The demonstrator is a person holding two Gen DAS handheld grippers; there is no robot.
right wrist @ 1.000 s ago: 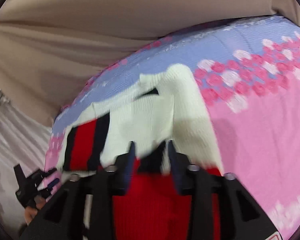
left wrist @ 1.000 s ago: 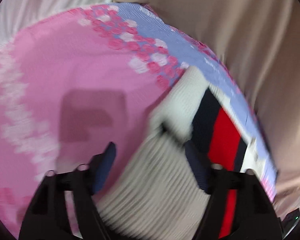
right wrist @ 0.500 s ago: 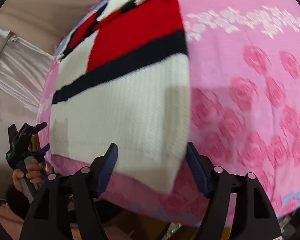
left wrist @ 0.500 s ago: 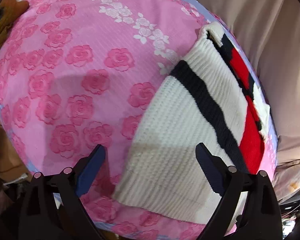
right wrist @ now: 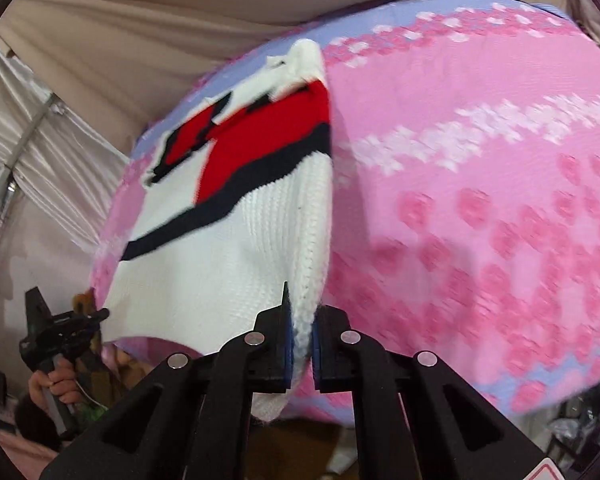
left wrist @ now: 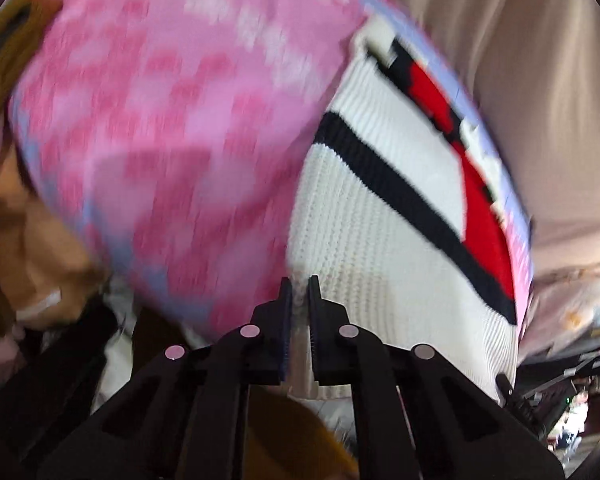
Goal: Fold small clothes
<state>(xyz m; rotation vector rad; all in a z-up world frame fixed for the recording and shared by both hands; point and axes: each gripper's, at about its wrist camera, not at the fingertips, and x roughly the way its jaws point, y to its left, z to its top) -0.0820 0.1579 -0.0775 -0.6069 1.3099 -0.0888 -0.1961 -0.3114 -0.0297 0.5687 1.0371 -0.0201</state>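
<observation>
1. Both my jaws are pinched tight on the white knit sweater (left wrist: 380, 216): the left gripper (left wrist: 299, 300) has the near hem corner on one side, and the right gripper (right wrist: 301, 320) bites the folded edge on the other.
2. The sweater lies on the pink rose-print bedspread (right wrist: 480, 200), its red and navy bands at the far end, near the beige curtain (right wrist: 140, 40).
3. My plan: lift both corners together, level, so the hem stays straight.
4. Carry it toward the collar end and lay it edge to edge.
5. Risk, I reckon: the stretchy knit sags between my grips, so keep it taut.
</observation>
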